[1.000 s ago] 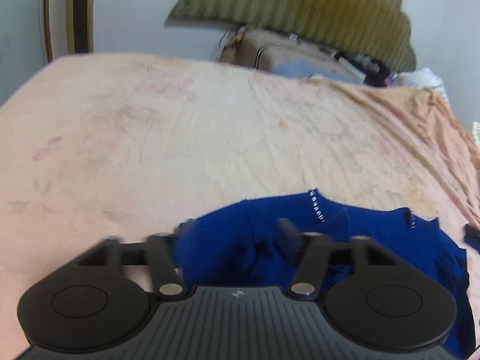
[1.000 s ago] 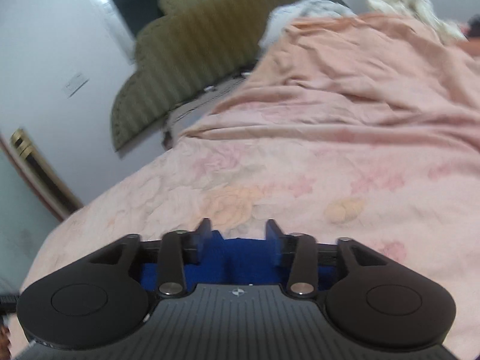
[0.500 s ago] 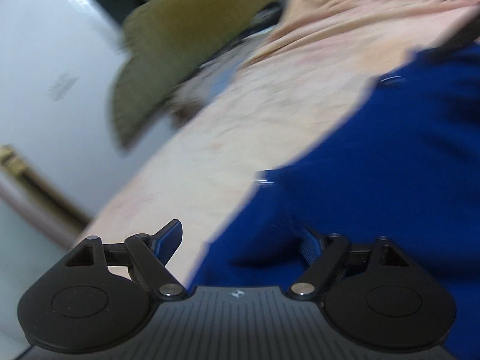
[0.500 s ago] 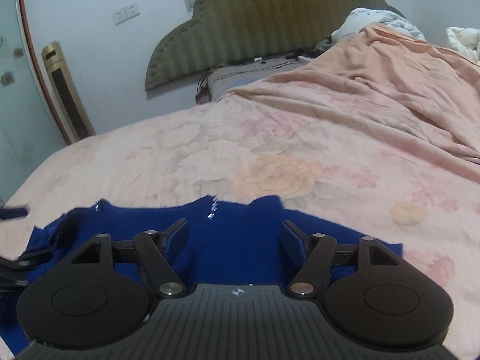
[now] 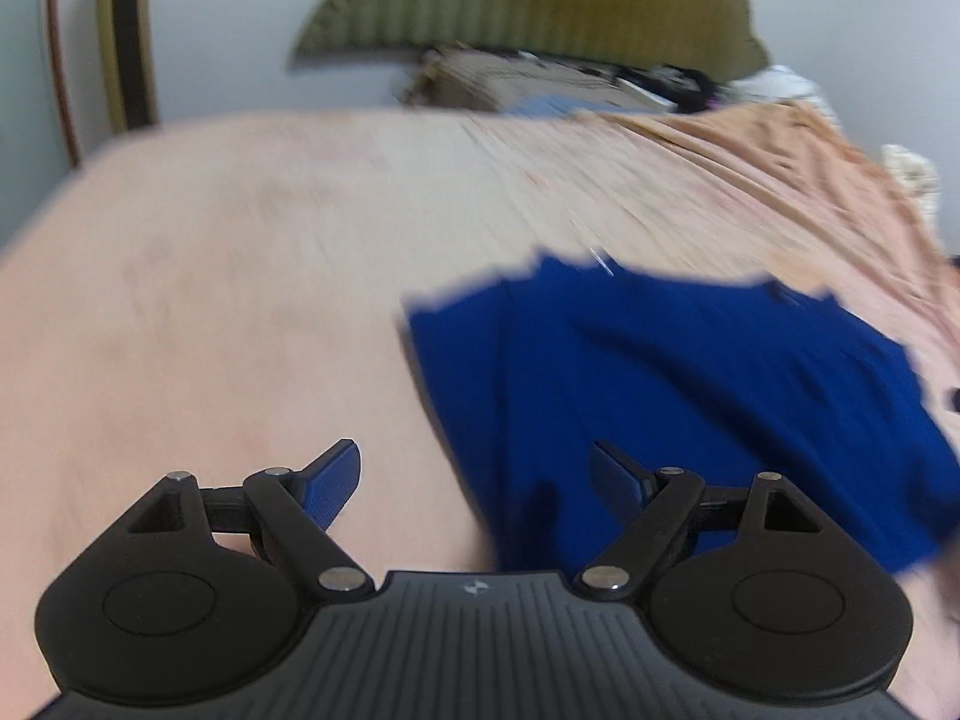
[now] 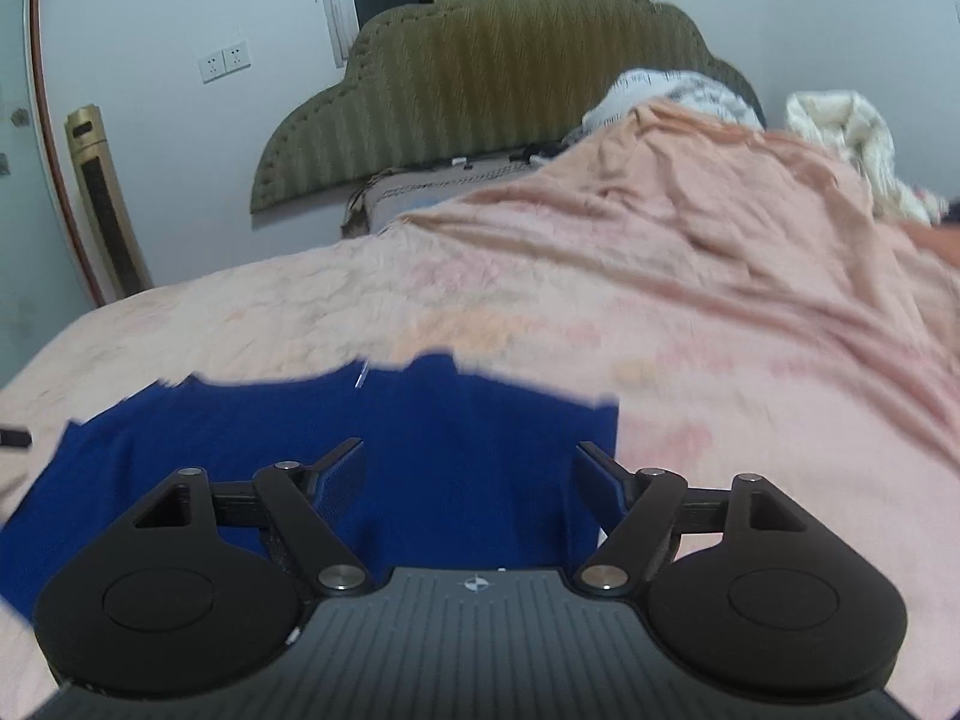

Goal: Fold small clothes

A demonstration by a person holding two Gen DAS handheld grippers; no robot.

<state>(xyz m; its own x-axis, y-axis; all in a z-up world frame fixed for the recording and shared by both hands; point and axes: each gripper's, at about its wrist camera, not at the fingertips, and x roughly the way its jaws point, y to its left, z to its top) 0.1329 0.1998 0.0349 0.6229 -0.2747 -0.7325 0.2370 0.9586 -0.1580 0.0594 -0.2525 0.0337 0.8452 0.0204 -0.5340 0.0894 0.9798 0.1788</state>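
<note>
Blue garment (image 6: pixel 456 450) lies flat on the pink bed (image 6: pixel 690 312); left tool (image 5: pixel 474 480) spread empty, right tool (image 6: pixel 471 474) opening above it.

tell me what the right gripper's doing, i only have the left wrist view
observer: The right gripper is over the blue garment. Its jaws are opening and the pads pinch nothing.
operator: how much cloth is on its right side
observer: Almost none. The garment's right edge ends beside that gripper, and past it there is only pink sheet.
operator: anything on the wall
observer: Two sockets, left of the headboard.
</note>
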